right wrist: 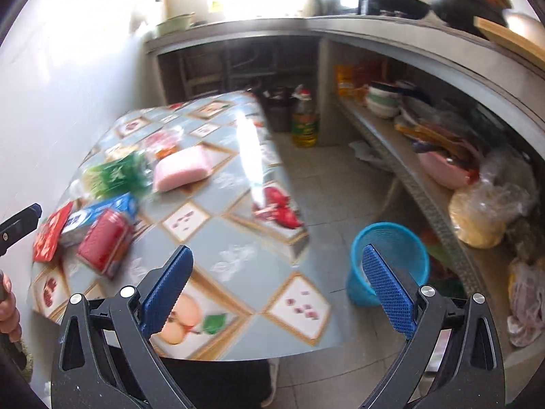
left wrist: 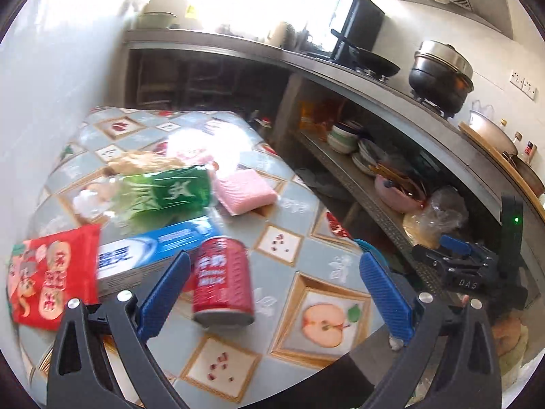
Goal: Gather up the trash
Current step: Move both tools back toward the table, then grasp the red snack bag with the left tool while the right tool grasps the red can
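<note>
While both sets of jaws hang released and empty, trash sits on the desk point(left wrist: 306, 259): red can point(left wrist: 223, 281) at 12 o'clock of left gripper point(left wrist: 272, 296); right gripper point(right wrist: 277, 293) near blue bin point(right wrist: 391, 259), likely its destination.

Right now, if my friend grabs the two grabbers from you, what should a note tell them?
Left gripper: open, empty, above the table.
Right gripper: open, empty, near the table's edge.
On the table: red can, toothpaste box, red packet, green wrapper, pink sponge.
Blue bin stands on the floor beside the table; its inside is not clearly visible.
Done: cannot tell. Left: everything on the table goes into the bin.
</note>
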Available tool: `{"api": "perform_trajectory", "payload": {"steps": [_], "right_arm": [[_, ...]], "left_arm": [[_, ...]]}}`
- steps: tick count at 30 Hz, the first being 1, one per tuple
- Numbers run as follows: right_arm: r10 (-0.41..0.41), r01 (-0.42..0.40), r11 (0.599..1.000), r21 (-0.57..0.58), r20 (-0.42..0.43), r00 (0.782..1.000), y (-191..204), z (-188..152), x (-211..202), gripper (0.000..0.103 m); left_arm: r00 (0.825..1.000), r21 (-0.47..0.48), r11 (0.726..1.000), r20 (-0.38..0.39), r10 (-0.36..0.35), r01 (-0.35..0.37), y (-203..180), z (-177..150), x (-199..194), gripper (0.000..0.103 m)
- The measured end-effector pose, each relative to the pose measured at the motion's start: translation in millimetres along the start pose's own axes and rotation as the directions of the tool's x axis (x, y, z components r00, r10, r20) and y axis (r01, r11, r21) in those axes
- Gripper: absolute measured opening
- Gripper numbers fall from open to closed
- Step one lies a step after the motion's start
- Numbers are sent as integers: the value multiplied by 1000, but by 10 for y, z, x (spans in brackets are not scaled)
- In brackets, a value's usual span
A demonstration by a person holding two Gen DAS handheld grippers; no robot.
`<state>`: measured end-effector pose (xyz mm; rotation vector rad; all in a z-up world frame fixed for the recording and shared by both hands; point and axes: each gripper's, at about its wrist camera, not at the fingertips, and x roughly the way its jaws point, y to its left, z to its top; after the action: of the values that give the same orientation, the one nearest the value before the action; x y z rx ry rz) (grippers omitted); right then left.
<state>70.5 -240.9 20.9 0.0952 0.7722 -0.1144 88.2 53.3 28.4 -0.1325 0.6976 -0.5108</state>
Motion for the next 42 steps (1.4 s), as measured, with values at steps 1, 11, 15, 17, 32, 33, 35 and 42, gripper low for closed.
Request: {"api": "perform_trajectory", "payload": {"steps": [1, 11, 15, 17, 32, 33, 35, 42], "right_arm": [[7, -7, 1000, -29, -4, 1000, 126, 8, 11, 96], [204, -204, 972, -118, -16, 979, 913, 18, 103, 96], [261, -263, 963, -59, -48, 964, 1028, 63, 195, 96], [262, -266, 962, -59, -64, 963, 1098, 58, 225, 96], [268, -281, 958, -65, -154, 951, 1364, 29, 487, 96], [270, -282, 957, -63, -156, 950, 1368, 33, 499, 96], [278, -291, 955, -56, -164, 946, 1384, 42, 527, 96], [388, -388, 921, 39, -205, 899, 1413, 97, 657, 96]], "left_arm": [[1000, -7, 1000, 12, 15, -15, 111, -73, -87, 98], [968, 20, 969, 52, 244, -246, 816, -632, -480, 97], [936, 13, 938, 76, 343, -345, 1022, -616, -494, 97], [922, 32, 923, 71, 381, -384, 1075, -618, -431, 97], [734, 401, 662, 39, 678, -633, 1156, -852, 497, 83], [731, 410, 655, 41, 682, -635, 1163, -859, 516, 80], [716, 431, 633, 46, 696, -643, 1178, -880, 564, 76], [706, 428, 626, 42, 706, -652, 1209, -896, 599, 56]]}}
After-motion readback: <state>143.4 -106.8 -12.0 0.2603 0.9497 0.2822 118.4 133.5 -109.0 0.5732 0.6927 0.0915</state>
